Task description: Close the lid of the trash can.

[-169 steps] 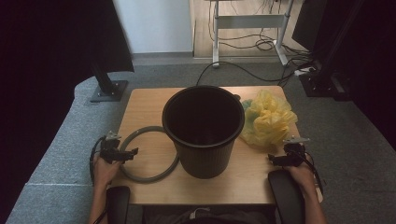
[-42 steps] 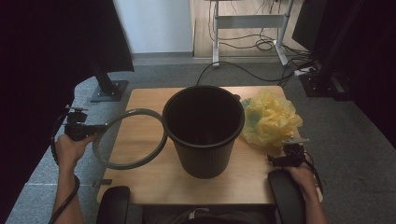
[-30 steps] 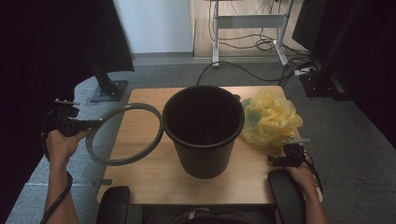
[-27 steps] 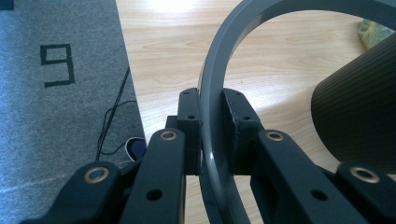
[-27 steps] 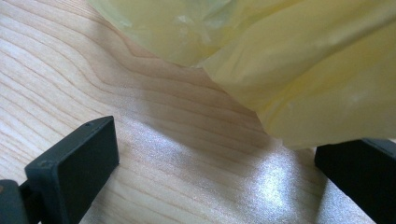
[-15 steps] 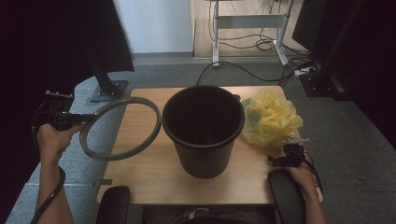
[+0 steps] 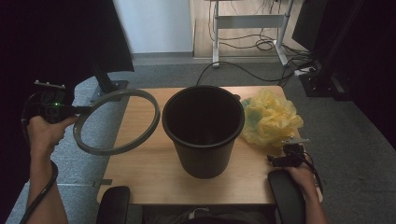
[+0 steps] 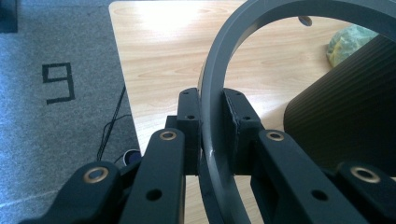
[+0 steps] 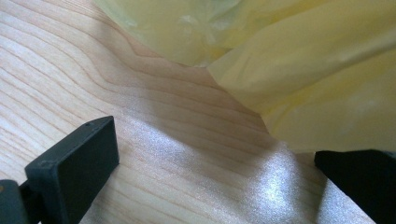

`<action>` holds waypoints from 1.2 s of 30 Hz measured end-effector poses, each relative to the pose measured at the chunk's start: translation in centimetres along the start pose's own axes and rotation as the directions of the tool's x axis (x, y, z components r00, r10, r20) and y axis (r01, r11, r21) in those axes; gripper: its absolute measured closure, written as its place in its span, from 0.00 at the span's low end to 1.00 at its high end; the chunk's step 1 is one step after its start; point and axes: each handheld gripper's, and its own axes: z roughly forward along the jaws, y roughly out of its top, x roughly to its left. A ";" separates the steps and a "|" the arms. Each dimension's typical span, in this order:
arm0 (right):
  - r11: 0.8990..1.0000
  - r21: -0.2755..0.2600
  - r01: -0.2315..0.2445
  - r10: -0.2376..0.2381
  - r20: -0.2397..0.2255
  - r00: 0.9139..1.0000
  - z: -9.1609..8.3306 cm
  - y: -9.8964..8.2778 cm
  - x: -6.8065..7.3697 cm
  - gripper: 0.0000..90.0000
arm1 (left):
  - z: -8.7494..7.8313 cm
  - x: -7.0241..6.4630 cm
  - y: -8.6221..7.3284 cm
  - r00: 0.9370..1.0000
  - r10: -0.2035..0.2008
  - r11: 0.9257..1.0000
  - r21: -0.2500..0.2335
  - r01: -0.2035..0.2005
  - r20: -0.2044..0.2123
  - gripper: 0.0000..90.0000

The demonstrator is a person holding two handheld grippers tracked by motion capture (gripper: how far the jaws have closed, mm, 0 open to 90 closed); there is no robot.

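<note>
A black plastic bin (image 7: 203,128) stands upright in the middle of the wooden table (image 7: 140,170). My left gripper (image 7: 77,110) is shut on a grey ring (image 7: 116,122), which it holds in the air over the table's left edge, left of the bin. In the left gripper view the ring (image 8: 212,116) runs between the two pads (image 8: 189,126), with the bin's ribbed wall (image 8: 345,126) to the right. A crumpled yellow plastic bag (image 7: 271,117) lies right of the bin. My right gripper (image 7: 275,159) rests on the table just in front of the bag (image 9: 289,56), jaws open and empty.
Grey carpet (image 7: 359,140) surrounds the table. A desk frame with cables (image 7: 252,28) stands behind it, and a dark stand base (image 7: 109,86) sits at the back left. A floor mark (image 8: 58,83) shows beside the table. Chair armrests (image 7: 287,198) lie at the near edge.
My left gripper has lifted the grey ring off the table and carried it up and to the left, tilting it. The right gripper has stayed in place.
</note>
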 end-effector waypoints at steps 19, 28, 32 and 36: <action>1.000 -0.001 0.000 0.000 0.000 1.000 0.0 0.0 0.0 0.00 | 1.8 -3.2 2.1 0.998 0.058 0.998 0.010 -0.058 0.028 0.87; 1.000 -0.001 -0.001 0.001 0.000 1.000 0.0 0.0 0.0 0.00 | 2.9 -4.8 3.0 0.995 0.090 0.996 0.014 -0.090 0.040 0.87; 1.000 0.000 0.001 -0.001 0.000 1.000 0.0 0.0 0.0 0.00 | 3.4 -5.4 3.3 0.994 0.100 0.995 0.011 -0.100 0.044 0.86; 1.000 0.001 0.001 -0.001 -0.001 1.000 0.0 0.0 0.0 0.00 | 3.9 -6.0 3.5 0.993 0.109 0.994 0.015 -0.110 0.050 0.86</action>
